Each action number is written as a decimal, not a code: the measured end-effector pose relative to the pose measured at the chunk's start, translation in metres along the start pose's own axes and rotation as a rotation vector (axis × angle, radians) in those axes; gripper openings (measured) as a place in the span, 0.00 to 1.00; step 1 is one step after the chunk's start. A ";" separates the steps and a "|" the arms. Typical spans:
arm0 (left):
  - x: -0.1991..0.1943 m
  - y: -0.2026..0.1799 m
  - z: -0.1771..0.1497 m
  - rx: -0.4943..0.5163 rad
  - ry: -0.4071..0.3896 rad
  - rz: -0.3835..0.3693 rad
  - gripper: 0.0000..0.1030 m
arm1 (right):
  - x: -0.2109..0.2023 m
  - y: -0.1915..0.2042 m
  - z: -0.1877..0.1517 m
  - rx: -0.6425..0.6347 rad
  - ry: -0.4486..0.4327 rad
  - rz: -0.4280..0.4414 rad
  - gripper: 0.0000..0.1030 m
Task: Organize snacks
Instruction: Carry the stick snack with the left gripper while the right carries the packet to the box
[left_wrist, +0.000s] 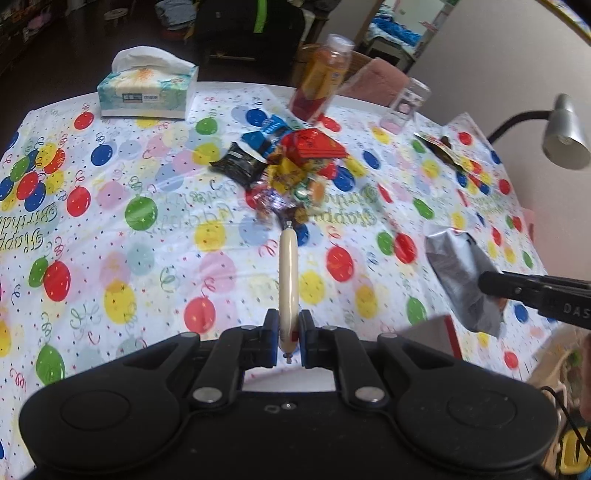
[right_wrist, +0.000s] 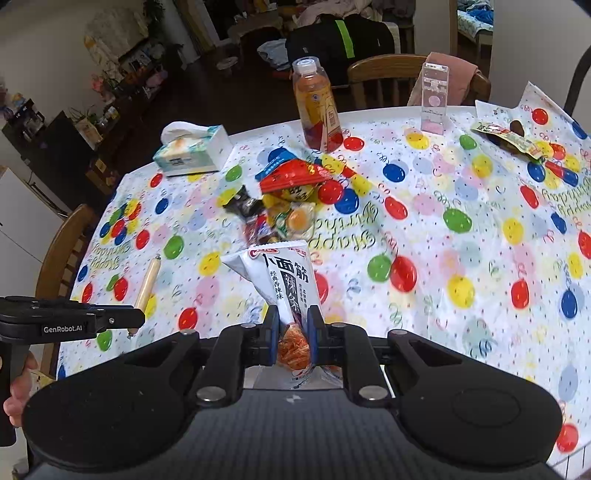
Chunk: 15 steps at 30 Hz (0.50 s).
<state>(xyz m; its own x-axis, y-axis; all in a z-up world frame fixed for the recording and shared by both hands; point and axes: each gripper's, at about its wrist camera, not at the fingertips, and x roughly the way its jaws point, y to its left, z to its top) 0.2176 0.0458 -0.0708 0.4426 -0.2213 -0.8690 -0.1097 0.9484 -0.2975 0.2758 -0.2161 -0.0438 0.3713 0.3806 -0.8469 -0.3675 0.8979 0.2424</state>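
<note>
A person is working two handheld grippers above a round table (right_wrist: 388, 110) draped in a balloon-print birthday cloth (right_wrist: 461, 236). The left gripper (left_wrist: 288, 330) is clenching a pale sausage stick (left_wrist: 288, 273) near its lower end, the stick pointing forward over the cloth toward the snack pile (left_wrist: 291, 162); in the right wrist view the same stick (right_wrist: 147, 284) is angling up from the left gripper (right_wrist: 131, 321) at the left edge, with a hand (right_wrist: 16, 391) gripping the handle below it. The right gripper (right_wrist: 292, 336) is grasping a grey-and-white snack packet (right_wrist: 280, 273) printed with Chinese characters, its jaws pinching the packet just above a clear window showing orange strips. From the left wrist view that packet (left_wrist: 461, 273) is hanging in the air off to the right, held by the right gripper (left_wrist: 491, 286).

The snack pile (right_wrist: 291, 195), a jumble of red, blue, black and yellow wrappers, is sitting near the middle of the table, well ahead of both grippers. An upright bottle (right_wrist: 319, 107) of orange drink is standing just behind the pile, a tissue box (right_wrist: 192, 151) is resting to the left near the table's far edge, and a clear plastic box (right_wrist: 435, 98) is standing upright to the bottle's right. A flat printed wrapper (right_wrist: 509, 138) is lying at the far right. A desk lamp (left_wrist: 563, 133) is leaning in over the right side.
</note>
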 end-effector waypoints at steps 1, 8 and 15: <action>-0.004 -0.002 -0.004 0.008 0.000 -0.007 0.08 | -0.004 0.002 -0.004 0.000 -0.003 0.001 0.15; -0.024 -0.010 -0.033 0.049 0.007 -0.042 0.08 | -0.022 0.013 -0.034 0.012 -0.008 0.011 0.15; -0.035 -0.017 -0.058 0.085 0.018 -0.083 0.08 | -0.028 0.027 -0.062 -0.007 -0.002 0.031 0.08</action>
<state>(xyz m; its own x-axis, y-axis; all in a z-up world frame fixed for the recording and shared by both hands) 0.1523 0.0241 -0.0582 0.4305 -0.3029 -0.8502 0.0028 0.9424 -0.3344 0.2024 -0.2166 -0.0431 0.3617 0.4083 -0.8381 -0.3845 0.8843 0.2649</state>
